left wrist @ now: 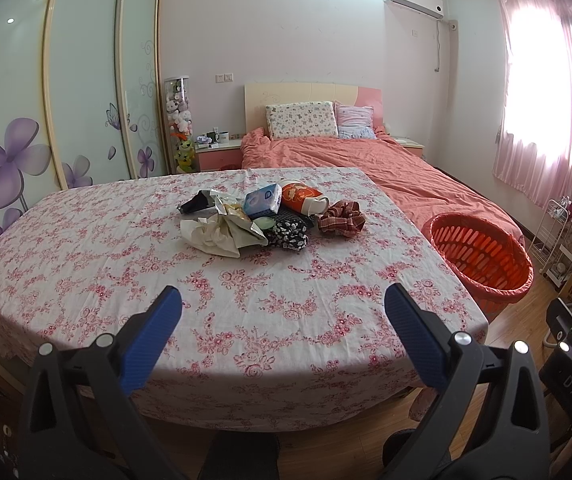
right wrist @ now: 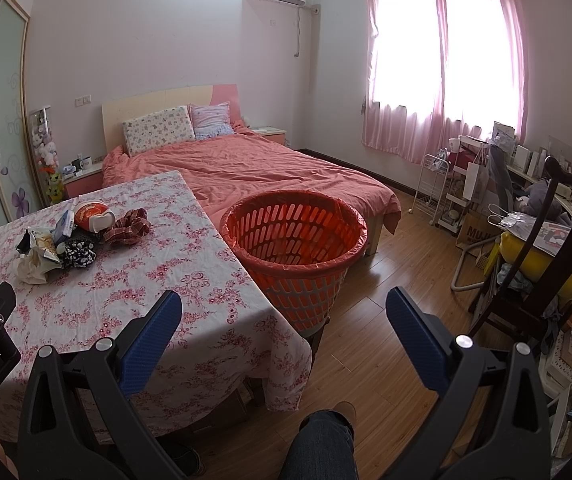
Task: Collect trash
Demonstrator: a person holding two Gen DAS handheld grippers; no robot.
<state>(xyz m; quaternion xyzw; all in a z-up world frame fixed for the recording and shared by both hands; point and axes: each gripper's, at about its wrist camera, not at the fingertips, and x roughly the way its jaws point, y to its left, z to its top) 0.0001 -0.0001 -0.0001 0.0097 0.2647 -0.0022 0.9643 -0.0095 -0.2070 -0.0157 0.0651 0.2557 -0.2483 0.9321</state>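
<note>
Your left gripper and right gripper both have their fingers spread wide, holding nothing. Ahead of your left one, the trash pile sits in the middle of the flowery table. Just beside the table stands the orange basket.

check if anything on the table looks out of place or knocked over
The red and white cylindrical container lies on its side in the pile on the floral tablecloth. Crumpled white paper and torn foil wrappers are mixed with a plaid fabric scrunchie. Nothing looks spilled.
</note>
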